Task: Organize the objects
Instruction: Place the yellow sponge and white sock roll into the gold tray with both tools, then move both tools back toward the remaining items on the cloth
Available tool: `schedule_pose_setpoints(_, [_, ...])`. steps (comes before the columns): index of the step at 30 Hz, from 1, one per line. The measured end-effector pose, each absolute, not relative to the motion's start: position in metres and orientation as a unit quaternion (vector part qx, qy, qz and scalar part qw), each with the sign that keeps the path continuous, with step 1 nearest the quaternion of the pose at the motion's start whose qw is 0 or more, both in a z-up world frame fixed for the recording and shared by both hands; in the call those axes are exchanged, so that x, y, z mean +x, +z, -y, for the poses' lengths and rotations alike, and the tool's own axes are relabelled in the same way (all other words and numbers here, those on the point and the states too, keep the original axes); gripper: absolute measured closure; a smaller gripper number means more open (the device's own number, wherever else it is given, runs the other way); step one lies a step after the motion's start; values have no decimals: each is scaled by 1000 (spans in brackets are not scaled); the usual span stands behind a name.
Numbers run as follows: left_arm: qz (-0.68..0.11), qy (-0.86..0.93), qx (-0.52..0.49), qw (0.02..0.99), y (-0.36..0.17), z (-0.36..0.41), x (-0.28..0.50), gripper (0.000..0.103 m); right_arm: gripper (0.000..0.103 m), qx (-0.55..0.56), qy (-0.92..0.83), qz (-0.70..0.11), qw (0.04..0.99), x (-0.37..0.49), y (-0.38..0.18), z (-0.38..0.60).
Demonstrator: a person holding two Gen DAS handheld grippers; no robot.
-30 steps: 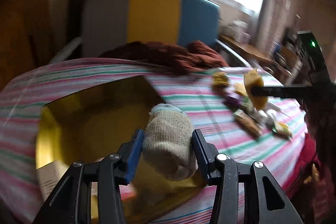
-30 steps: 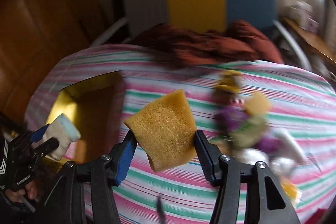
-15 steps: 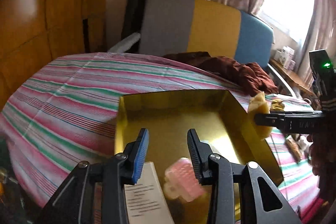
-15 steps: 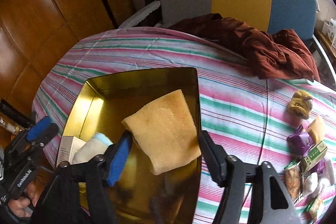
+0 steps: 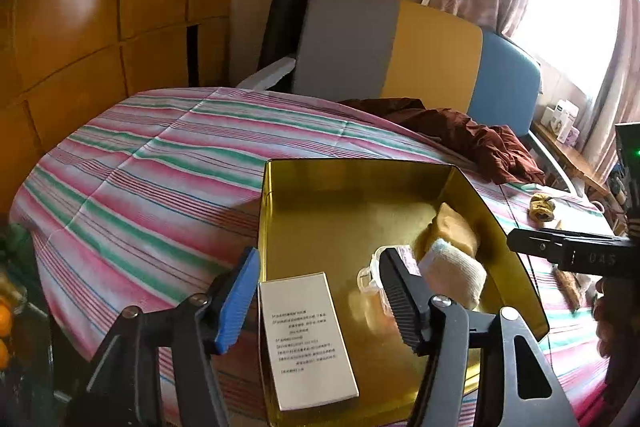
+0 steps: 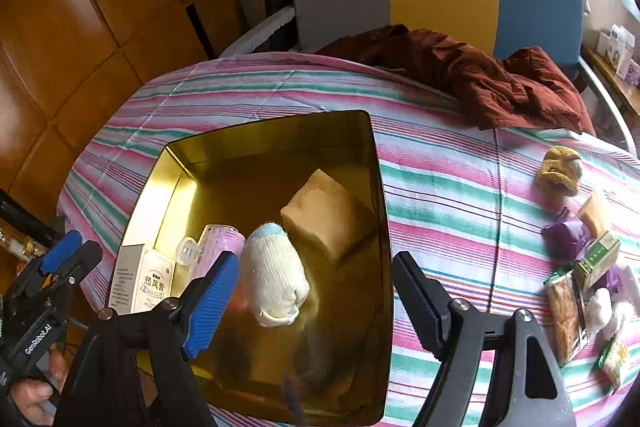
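Now both sets of jaws stand apart and empty, having just been opening: the left gripper point(image 5: 316, 301) has let go the rolled sock point(image 6: 274, 279) and the right gripper point(image 6: 316, 301) the yellow sponge point(image 6: 326, 217). Both now lie loose in the gold tin point(image 6: 378, 187), beside a white box point(image 5: 306, 339) and a pink roller point(image 6: 216, 243). Judged from this, two deposits are complete; the small items point(image 6: 580, 255) on the striped cloth point(image 6: 460, 187) to the right remain to be collected.

The right gripper point(image 6: 316, 297), its jaws just opened and empty, hangs over the gold tin point(image 6: 376, 211). Inside lie a yellow sponge point(image 6: 324, 219), rolled sock point(image 6: 274, 279), pink roller point(image 6: 216, 241) and white box point(image 6: 140, 281).
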State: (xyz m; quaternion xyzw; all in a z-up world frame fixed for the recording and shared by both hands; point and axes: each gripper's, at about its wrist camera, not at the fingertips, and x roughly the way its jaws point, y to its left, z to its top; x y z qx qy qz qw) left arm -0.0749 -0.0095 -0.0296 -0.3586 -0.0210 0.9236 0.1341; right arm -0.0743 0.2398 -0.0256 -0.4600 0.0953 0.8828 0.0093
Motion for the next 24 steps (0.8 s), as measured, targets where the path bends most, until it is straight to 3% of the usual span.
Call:
schedule_pose_setpoints(6, [11, 930, -347, 125, -22, 6, -60, 29, 23, -442, 894, -73, 11, -61, -21, -223])
schedule_pose_setpoints(24, [-37, 940, -311, 133, -6, -16, -25, 21, 22, -424, 904, -46, 25, -31, -24, -210])
